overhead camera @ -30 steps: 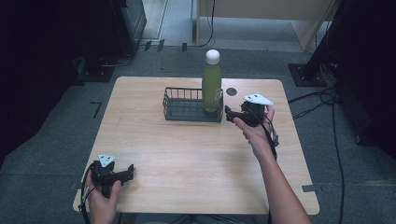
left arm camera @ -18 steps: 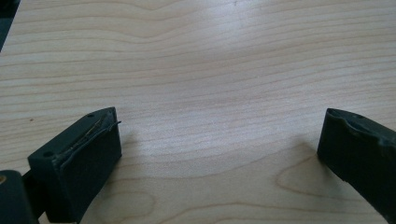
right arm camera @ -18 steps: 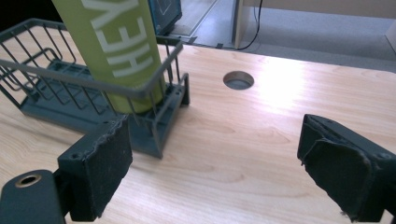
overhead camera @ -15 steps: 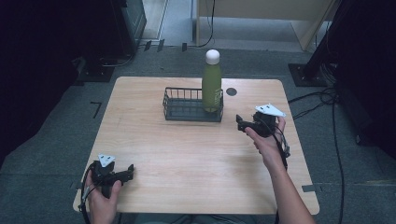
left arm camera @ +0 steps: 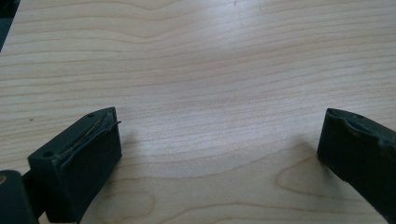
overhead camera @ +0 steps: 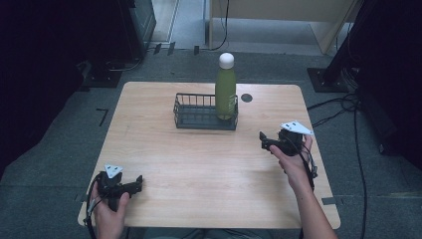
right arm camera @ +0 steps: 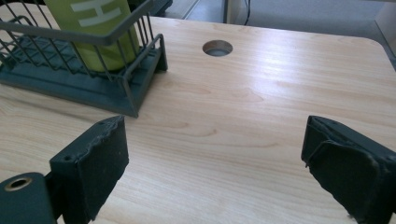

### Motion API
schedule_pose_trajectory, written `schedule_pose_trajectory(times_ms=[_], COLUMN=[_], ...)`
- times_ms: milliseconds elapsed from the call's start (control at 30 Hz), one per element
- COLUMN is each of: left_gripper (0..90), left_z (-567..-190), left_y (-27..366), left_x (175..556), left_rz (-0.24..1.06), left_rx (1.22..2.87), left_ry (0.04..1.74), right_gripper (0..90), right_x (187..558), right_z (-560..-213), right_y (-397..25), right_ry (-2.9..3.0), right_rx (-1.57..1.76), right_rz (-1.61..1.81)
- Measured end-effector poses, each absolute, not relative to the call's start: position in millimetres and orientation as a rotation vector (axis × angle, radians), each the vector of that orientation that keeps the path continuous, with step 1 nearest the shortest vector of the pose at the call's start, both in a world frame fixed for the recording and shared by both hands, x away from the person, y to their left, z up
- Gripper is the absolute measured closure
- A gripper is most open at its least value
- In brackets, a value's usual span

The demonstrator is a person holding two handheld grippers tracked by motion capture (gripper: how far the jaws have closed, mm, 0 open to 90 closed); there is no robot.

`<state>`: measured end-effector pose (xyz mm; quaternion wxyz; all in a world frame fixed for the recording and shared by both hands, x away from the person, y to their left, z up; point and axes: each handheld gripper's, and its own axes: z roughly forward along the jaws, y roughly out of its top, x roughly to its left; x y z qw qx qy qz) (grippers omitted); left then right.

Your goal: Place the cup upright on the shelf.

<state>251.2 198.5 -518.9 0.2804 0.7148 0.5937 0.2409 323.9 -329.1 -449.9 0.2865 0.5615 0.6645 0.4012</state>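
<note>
A green bottle with a white cap stands upright in the right end of a dark wire basket at the back middle of the wooden table. In the right gripper view the bottle and basket sit at upper left. My right gripper is open, low over the table to the right of the basket and apart from it; its jaws stand wide with bare wood between them. My left gripper rests open near the front left corner, nothing between its jaws.
A round cable hole lies in the tabletop just right of the basket, also seen as the hole in the right gripper view. Cables trail on the grey floor to the right. Dark equipment stands at the back left.
My right gripper has drawn back from the bottle, moving right and toward the front edge. The bottle stays upright in the basket. The left gripper has not moved.
</note>
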Motion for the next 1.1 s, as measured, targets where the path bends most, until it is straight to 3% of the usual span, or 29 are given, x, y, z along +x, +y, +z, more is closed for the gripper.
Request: schedule_pose_trajectory(times_ms=[1100], left_gripper=[0.0], left_z=[-519], left_y=[199], left_x=[251], left_rz=[0.646], left_rx=[1.919], left_ry=[1.591], right_gripper=[4.4], right_x=[272], right_z=[-493], right_y=[-372], right_ry=[1.752], right_rx=[1.601], right_rz=[1.019])
